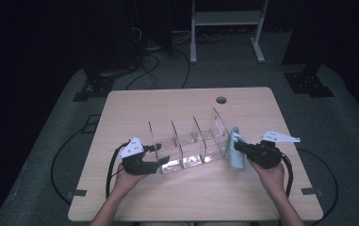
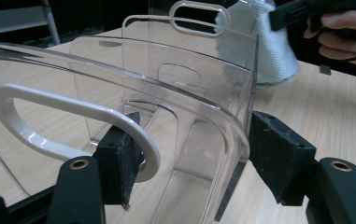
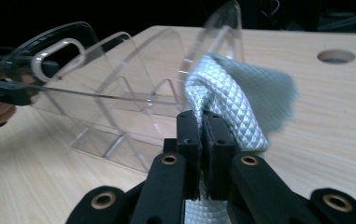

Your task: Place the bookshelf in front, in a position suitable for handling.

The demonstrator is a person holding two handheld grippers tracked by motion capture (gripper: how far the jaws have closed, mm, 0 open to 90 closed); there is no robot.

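A clear plastic organizer with several upright dividers stands at the middle of the wooden table. My left gripper is at its left end, shut on the end wall. In the left gripper view the pads clamp that clear wall just beside its white-rimmed handle cutout. My right gripper is at the organizer's right end, shut on a folded pale blue-grey cloth. In the right gripper view the quilted cloth bulges out of the closed jaws and lies against the organizer's end wall.
A round cable hole sits near the table's far edge. Beyond the table stand a white frame and dark stands, with cables on the grey floor. Bare tabletop lies in front of and behind the organizer.
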